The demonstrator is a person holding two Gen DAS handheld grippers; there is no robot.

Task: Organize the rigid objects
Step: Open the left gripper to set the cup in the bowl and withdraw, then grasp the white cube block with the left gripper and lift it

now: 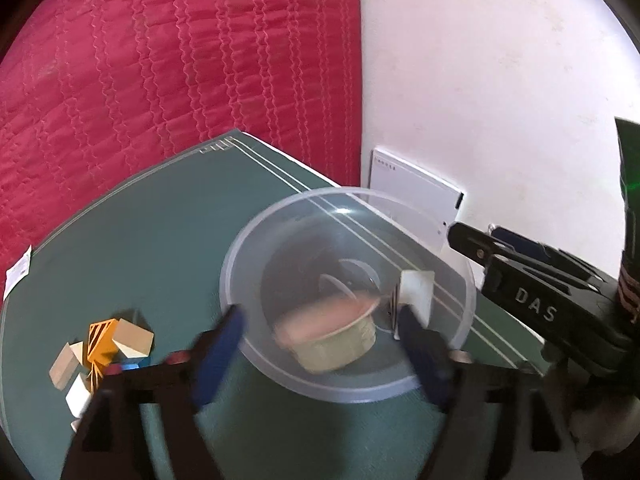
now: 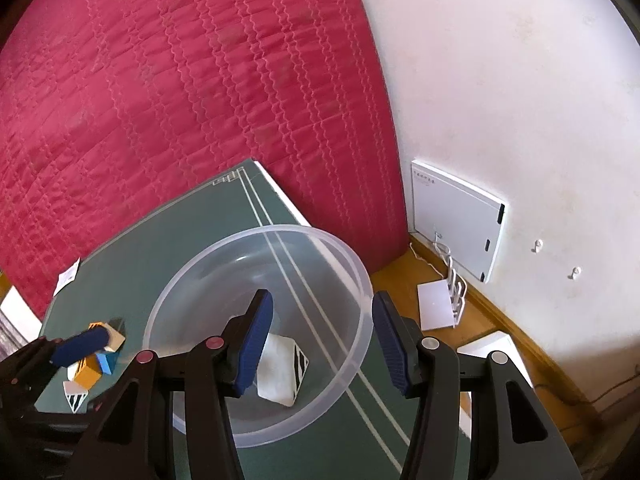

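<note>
The left gripper (image 1: 320, 320) is spread wide above the clear bowl (image 1: 464, 280), gripping nothing; a blurred pink-topped tub (image 1: 336, 340) is seen tilted between its jaws. The right gripper (image 2: 322, 336) is held half-open astride the bowl's rim, empty.

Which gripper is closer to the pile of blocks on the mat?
Left. The left gripper sits at the pile of blocks; the right gripper hovers over the clear bowl.

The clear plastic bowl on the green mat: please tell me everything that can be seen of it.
The clear plastic bowl is round, deep and see-through, with a thick rolled rim; the mat's white lines show through it. It stands upright on the green mat, near the mat's right edge. Inside lie a white block with a black-striped face and, in the left wrist view, a blurred pinkish-beige piece. Nothing is seen touching its rim.
</note>
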